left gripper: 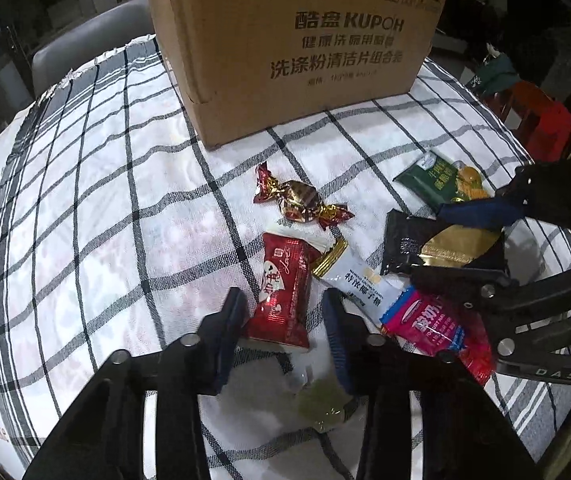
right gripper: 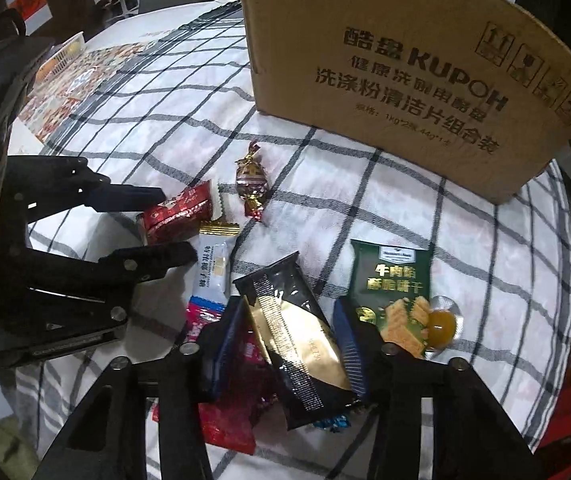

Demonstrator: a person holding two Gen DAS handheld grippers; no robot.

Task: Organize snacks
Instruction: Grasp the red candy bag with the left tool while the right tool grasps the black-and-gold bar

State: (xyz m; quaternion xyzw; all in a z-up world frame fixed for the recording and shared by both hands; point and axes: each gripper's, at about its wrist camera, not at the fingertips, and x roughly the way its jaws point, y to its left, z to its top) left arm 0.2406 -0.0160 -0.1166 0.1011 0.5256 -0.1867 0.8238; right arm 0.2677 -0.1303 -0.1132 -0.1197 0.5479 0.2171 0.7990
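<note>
Foil-and-plastic wrappers make up the whole job: a red packet [left gripper: 281, 300] with "Love" in script lies on the checked cloth [left gripper: 97, 200] between the spread jaws of the left gripper [left gripper: 285, 308], which straddles it without closing, and a black-and-gold packet [right gripper: 301, 336] lies the same way between the open jaws of the right gripper [right gripper: 285, 332]. Both should be light, crinkly and slick, likely to skate off the pads if nipped at a crimped end, so I would pinch across the filled middle, gently, since whatever is inside may crush. Touching the red packet's corner is a white sachet [left gripper: 357, 276] with a gold end, printed 特浓椰子糖, and over its lower end a pink-and-blue packet [left gripper: 429, 320] reading 酸奶. Beyond them sits a twist-wrapped candy [left gripper: 299, 200] in dark red and gold, small and firm-looking, best gripped on its round body, not its tails. Further right lies a green wafer pack [right gripper: 389, 280], its text too soft to read surely, with a clear-wrapped amber sweet [right gripper: 441, 324] at its corner. Behind everything stands a cardboard box [left gripper: 297, 48] marked 酷盒 KUPOH and 洗涤粉清洁片组合装, presumably where the snacks go.
</note>
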